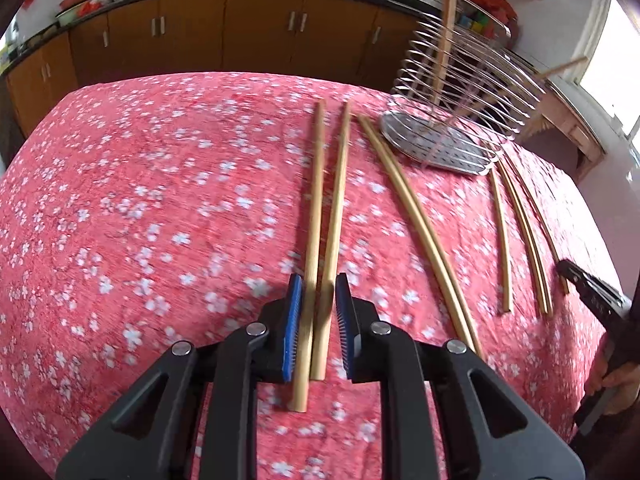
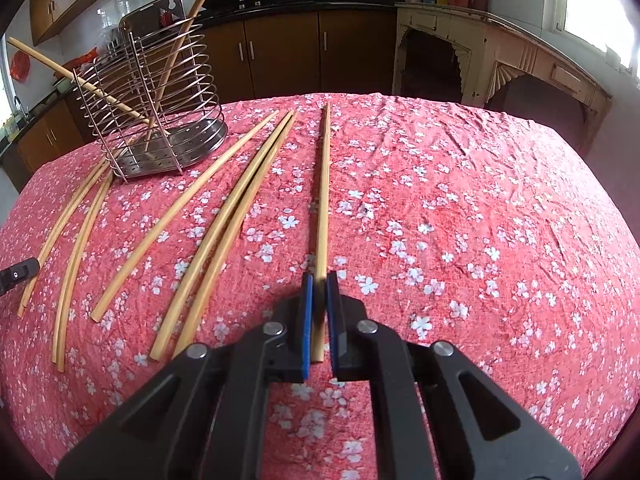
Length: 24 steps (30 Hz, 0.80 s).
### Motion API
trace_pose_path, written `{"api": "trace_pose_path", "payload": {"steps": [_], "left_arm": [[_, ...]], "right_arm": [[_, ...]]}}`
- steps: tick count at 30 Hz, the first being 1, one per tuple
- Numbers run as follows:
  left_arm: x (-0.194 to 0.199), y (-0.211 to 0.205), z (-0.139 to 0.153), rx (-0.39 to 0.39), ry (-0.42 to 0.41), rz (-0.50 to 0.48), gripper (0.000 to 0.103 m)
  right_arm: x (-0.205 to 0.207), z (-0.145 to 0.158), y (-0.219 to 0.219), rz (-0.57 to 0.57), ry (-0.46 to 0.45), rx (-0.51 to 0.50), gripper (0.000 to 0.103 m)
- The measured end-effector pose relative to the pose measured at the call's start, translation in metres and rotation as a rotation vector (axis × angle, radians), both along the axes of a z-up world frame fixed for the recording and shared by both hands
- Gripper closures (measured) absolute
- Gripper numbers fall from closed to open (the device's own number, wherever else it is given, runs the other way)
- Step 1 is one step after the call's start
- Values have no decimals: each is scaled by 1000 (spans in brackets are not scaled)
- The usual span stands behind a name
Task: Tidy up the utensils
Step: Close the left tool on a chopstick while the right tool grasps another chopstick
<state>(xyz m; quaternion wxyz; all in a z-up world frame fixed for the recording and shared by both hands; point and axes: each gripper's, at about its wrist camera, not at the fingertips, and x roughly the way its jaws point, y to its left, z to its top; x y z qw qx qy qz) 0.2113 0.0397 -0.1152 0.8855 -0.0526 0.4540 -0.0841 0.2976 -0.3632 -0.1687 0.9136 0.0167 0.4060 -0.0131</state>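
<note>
Left gripper (image 1: 319, 288): jaws narrow around two chopsticks (image 1: 320, 240); pads near the wood, contact unclear.
Right gripper (image 2: 319, 286): pinching one chopstick (image 2: 323, 216) lying on the floral tablecloth (image 2: 480, 220).
Wire holder (image 2: 160, 108): far left, two chopsticks already inside.
Risk: left pair may splay or slip on lifting; long sticks could snag the holder's wires.

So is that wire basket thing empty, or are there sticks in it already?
Not empty. The wire holder stands upright on the tablecloth with two chopsticks leaning inside it. The other chopsticks lie flat on the cloth.
</note>
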Motion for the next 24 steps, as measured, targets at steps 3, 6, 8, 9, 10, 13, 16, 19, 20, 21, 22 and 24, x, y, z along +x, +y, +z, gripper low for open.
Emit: {"api": "trace_pose_path", "payload": {"steps": [3,6,8,9,10,13,16,19,20,21,22,24], "left_arm": [[0,-4,-1,-22,6,-16,85],[1,-3,0,25,-14,-11,85],[2,0,1,53,-21,-14,85],[2,0,1,71,-29,-20,86],[2,1,2,99,-41,-22,90],[1,12,9,51,-55,-14,96],[4,16,13,69,-56,-7,96],[5,12,12,60,-52,-38,96],[5,8,12,71,-56,-45,96],[6,4,10,84,-58,-51,96],[7,1,9,85,-57,-59,96],[7,-3,5,90,-52,-64,96]], "right_arm": [[0,0,-3,2,2,9,95],[-1,1,-6,6,6,22,95],[-1,1,-7,10,5,20,95],[-2,1,-6,10,5,18,95],[-2,1,-6,11,5,17,95],[-4,0,-5,15,4,14,95],[-4,0,-5,13,5,15,95],[-5,0,-5,15,4,17,95],[-4,0,-5,15,4,18,95],[-4,0,-5,15,5,18,95],[-4,0,-5,15,6,18,95],[-4,0,-5,16,6,18,95]]}}
